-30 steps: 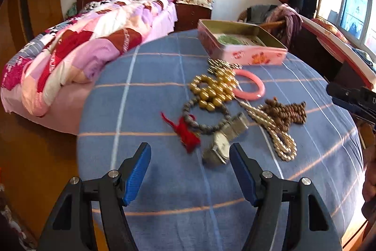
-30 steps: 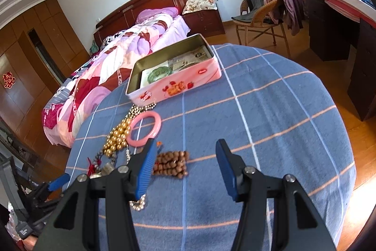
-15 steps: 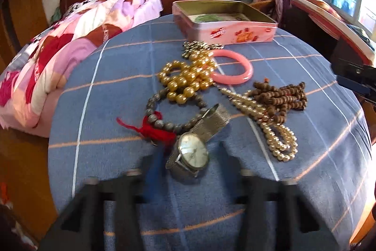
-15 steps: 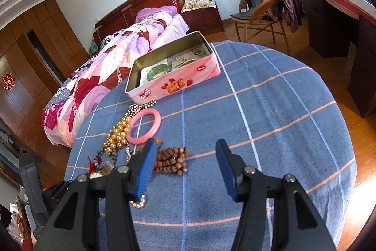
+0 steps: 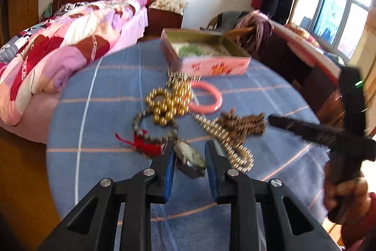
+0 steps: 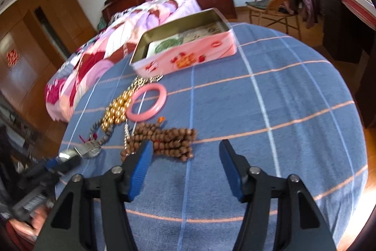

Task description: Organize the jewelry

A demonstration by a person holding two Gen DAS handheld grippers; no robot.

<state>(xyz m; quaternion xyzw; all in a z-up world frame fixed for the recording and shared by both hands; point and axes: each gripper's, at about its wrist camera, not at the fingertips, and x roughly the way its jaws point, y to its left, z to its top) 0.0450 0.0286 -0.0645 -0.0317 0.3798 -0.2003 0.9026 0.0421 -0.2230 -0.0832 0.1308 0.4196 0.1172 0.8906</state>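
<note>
Watch (image 5: pixel 189 157) strap hidden between left tongs (image 5: pixel 189 154)

The left gripper (image 5: pixel 189 152), jaws just closing, clamps a watch (image 5: pixel 189 155) above the blue cloth (image 5: pixel 105 91), beside red-tasselled beads (image 5: pixel 150 131).

Bed (image 5: pixel 77 39): far left, patchwork quilt in pinks and reds, dark wood headboard.
Wicker chair (image 6: pixel 279 4): far right, clothes draped over it.
Window (image 5: pixel 336 15): bright, far right.
Wardrobe (image 6: pixel 28 48): brown wood, along the left wall.
</note>
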